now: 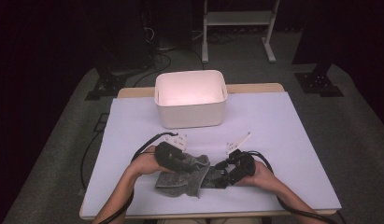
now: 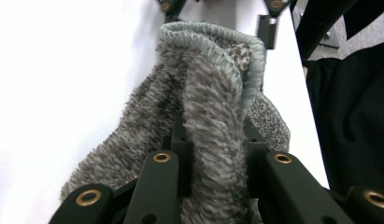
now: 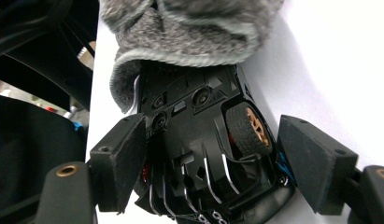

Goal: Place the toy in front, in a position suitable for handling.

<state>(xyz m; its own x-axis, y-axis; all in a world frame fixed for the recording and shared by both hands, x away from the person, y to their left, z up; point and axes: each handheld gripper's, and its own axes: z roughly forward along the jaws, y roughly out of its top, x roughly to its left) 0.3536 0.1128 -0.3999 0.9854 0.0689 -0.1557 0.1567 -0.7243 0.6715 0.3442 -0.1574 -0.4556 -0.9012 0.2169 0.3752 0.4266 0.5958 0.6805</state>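
Low in the centre of the high view, your left gripper [image 1: 182, 164] pinches a fold of the grey fleece cloth [image 1: 187, 179]. Your right gripper [image 3: 210, 156] stands spread around the upturned black toy car [image 3: 206, 154], its nose under the cloth, pads not visibly pressing.

Toy car [image 3: 203, 154] front under sock [image 3: 189, 32]
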